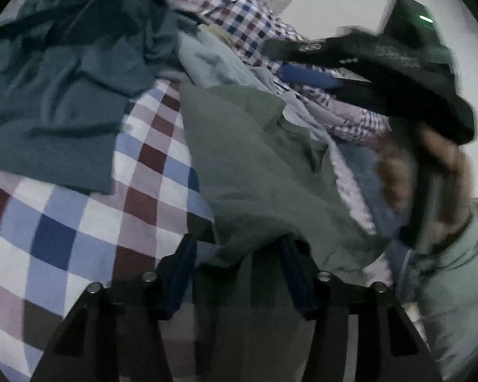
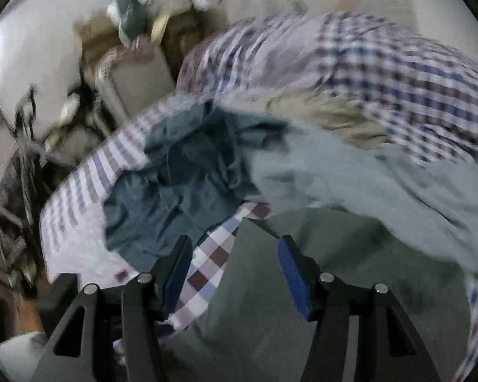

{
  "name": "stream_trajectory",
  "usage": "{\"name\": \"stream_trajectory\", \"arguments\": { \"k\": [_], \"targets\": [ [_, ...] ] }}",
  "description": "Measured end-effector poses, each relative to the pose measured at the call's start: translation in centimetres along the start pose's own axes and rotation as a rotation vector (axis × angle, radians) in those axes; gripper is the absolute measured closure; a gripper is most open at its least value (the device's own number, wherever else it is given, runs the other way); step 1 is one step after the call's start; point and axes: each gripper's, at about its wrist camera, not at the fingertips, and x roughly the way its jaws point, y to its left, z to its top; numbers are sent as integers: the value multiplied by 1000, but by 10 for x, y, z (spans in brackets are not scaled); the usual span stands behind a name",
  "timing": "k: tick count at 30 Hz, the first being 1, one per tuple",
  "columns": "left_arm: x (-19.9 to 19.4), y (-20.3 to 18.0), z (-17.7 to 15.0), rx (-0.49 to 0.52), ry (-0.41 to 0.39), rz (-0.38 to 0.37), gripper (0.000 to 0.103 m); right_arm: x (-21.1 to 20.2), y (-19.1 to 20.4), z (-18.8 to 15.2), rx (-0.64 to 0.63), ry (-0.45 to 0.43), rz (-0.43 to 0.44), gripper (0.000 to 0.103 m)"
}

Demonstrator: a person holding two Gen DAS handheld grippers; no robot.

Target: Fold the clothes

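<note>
The grey-green garment [image 1: 258, 172] lies w/ its near edge bunched right betw. the left claw [image 1: 237, 261] fingers, cloth running up and away toward 12–1 o'clock in the left wrist view. Looks like the left claw is clenched on that edge, tho the fingers sit fairly wide and the cloth hides the pads, so grip is a judgement, not certain.

In the right wrist view the same grey-green garment [image 2: 318, 286] fills the space betw. and under the right claw [image 2: 235, 270], spreading to 3–4 o'clock. The right claw stands spread apart, nothing pinched; cloth just lies below it.

So both claws are at this garment's near side, the left one closer to an actual hold. Next move prob. turns on the right claw finding a second edge or corner out toward 3 o'clock to pull it flat.

Around it: teal garment [image 1: 63, 89] at 10 o'clock, pale blue garment [image 2: 334, 172] at 1 o'clock, checked sheet [image 1: 63, 238] underneath. Frames blurred; garment's long axis can't be told.
</note>
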Motion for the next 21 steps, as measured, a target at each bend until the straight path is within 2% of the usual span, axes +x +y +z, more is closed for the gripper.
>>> {"name": "stream_trajectory", "arguments": {
  "k": [5, 11, 12, 14, 15, 18, 21],
  "targets": [
    [-10, 11, 9, -76, -19, -18, 49, 78, 10, 21, -83, 139, -74, 46],
    [-36, 36, 19, -190, -90, -19, 51, 134, 19, 28, -162, 303, -134, 49],
    [-40, 40, 20, -204, -97, -19, 51, 142, 20, 27, -175, 333, -143, 51],
    [-44, 45, 20, -217, -95, -4, 51, 152, 23, 24, -198, 375, -163, 67],
    [-45, 47, 20, -219, -91, -2, 51, 154, 26, 22, -221, 384, -179, 101],
    [-47, 51, 20, -227, -73, 16, 51, 136, 33, 24, -260, 342, -161, 102],
    [-49, 57, 18, -212, -43, 4, 51, 88, 26, 39, -219, 217, -129, 102]
  ]
}}
